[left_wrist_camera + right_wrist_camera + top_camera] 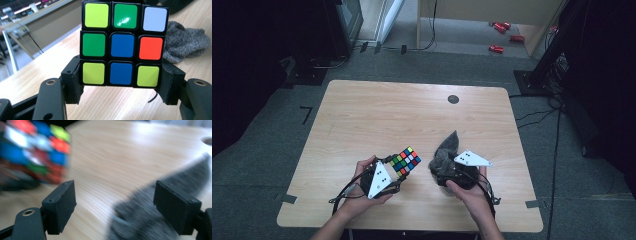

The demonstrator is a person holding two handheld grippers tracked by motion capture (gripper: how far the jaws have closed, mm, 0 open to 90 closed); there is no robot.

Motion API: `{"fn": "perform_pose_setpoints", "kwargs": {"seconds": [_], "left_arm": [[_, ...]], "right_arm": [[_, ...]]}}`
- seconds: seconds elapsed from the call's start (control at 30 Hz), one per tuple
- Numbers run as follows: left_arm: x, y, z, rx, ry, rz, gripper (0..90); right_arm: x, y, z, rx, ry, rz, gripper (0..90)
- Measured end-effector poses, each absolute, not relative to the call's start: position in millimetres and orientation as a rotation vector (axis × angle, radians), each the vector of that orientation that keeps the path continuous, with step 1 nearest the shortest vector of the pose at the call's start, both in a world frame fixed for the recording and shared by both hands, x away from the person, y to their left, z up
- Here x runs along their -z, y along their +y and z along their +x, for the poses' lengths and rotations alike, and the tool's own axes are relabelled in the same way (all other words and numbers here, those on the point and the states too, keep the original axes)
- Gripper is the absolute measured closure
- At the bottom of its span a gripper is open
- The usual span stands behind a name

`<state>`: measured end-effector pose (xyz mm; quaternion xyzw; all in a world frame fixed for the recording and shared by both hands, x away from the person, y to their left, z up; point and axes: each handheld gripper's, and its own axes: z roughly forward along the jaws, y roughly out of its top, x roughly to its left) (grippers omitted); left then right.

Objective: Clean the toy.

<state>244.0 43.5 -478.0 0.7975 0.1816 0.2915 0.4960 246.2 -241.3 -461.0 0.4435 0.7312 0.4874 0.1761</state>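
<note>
A scrambled Rubik's cube (407,160) is clamped by its bottom row between the jaws of my left gripper (400,170), tilted, at the front middle of the wooden table (377,115). In the left gripper view the cube (122,45) shows green, blue, yellow, white and orange stickers, and the left gripper (121,81) is shut on it. A grey knitted cloth (447,150) lies just right of the cube. My right gripper (444,169) is over its near end. In the blurred right gripper view the right gripper (117,206) stands open, with the cloth (147,220) low between the jaws, near the right one.
A round black hole (453,99) sits in the table's far right part. The table's front edge is close under both hands. Red objects (501,27) lie on the floor beyond the table, and dark equipment stands at the left and right.
</note>
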Motion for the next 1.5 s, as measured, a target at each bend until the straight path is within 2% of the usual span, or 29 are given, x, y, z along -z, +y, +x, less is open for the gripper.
{"fn": "perform_pose_setpoints", "kwargs": {"seconds": [0.1, 0.4, 0.7, 0.73, 0.83, 0.93, 1.13, 1.3, 1.5], "left_arm": [[477.2, 46.5, 247.0, -0.675, 0.473, 1.920, 34.2], [474.9, 55.3, 253.8, -0.607, 0.551, 1.886, 34.2], [476.0, 55.4, 252.8, -0.569, 0.541, 1.858, 34.3], [476.4, 55.3, 252.7, -0.564, 0.539, 1.859, 34.3], [476.4, 55.1, 252.6, -0.552, 0.542, 1.857, 34.3], [475.3, 56.2, 253.2, -0.507, 0.557, 1.853, 34.2], [475.4, 55.8, 253.8, -0.445, 0.554, 1.868, 34.2], [476.7, 49.0, 248.7, -0.453, 0.491, 1.906, 34.3], [478.7, 36.0, 237.0, -0.475, 0.374, 1.951, 34.2]], "right_arm": [[477.8, -243.3, 252.7, -1.240, 2.087, 1.284, 19.3], [511.6, -245.6, 263.4, -1.004, 2.108, 1.356, 29.8], [521.3, -251.1, 264.8, -1.070, 2.073, 1.432, 42.0], [521.1, -250.8, 264.8, -1.068, 2.068, 1.439, 43.9], [519.1, -251.3, 264.3, -1.082, 2.071, 1.457, 60.2], [514.2, -252.9, 264.0, -1.123, 2.081, 1.478, 68.6], [486.7, -248.0, 254.3, -1.382, 2.026, 1.396, 69.1], [446.2, -233.6, 232.9, -1.634, 1.973, 1.203, 67.4], [424.0, -214.8, 216.3, -1.807, 1.998, 1.068, 66.0]]}}
